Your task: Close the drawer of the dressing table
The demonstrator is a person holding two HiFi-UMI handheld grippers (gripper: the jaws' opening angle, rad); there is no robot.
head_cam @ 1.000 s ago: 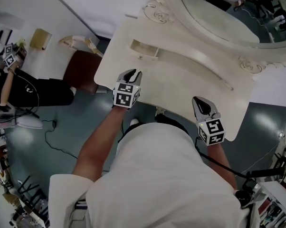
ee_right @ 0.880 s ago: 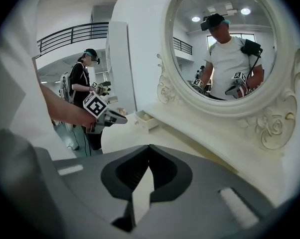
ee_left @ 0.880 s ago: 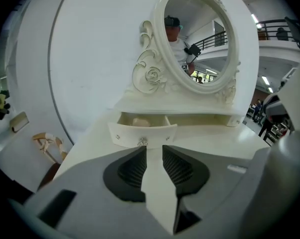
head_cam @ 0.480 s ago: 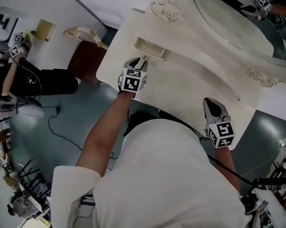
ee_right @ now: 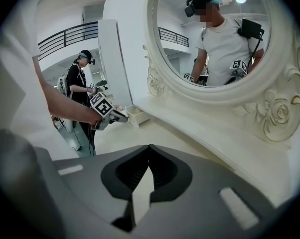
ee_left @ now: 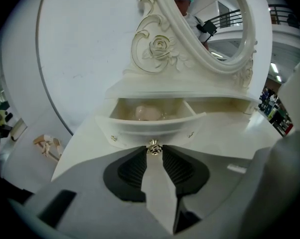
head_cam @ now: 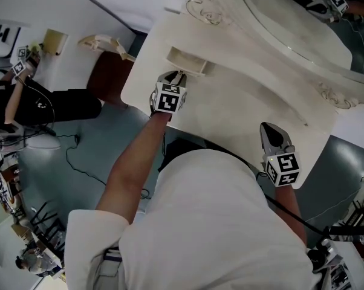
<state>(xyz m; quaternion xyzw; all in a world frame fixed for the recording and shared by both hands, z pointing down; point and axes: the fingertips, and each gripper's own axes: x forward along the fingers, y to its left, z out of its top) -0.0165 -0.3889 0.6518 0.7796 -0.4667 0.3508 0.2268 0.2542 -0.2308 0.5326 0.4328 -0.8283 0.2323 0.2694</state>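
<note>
Drawer (head_cam: 185, 62) stands pulled out from under the mirror shelf at about eleven o'clock on the counter (head_cam: 242, 110). Its curved front faces the person, and a pale pinkish thing (ee_left: 147, 112) lies inside; what that is cannot be told. The left claw (head_cam: 175, 77) meets the front from six o'clock. Its jaws are drawn in on the small brass knob (ee_left: 153, 148) at the middle of the front, so the knob is pinched at the very tips. The step in hand looks to be the push home, with the whole travel yet to be made. It should go best as a straight, level shove toward twelve o'clock along the drawer's own run, with the claw kept centred on the knob. A push that drifts toward nine or three o'clock would likely skew the front and bind it in its slot. The hold on the knob is slight, so pressure should come on slowly and ease off as the front nears the shelf edge. The thing inside sits low and seems unlikely to catch. The right claw (head_cam: 269, 128) hovers near four o'clock by the counter's front edge, well apart from the drawer, with its jaws together on nothing. It has no part in this step and is best kept clear of the mirror (head_cam: 291, 17) at one o'clock.
</note>
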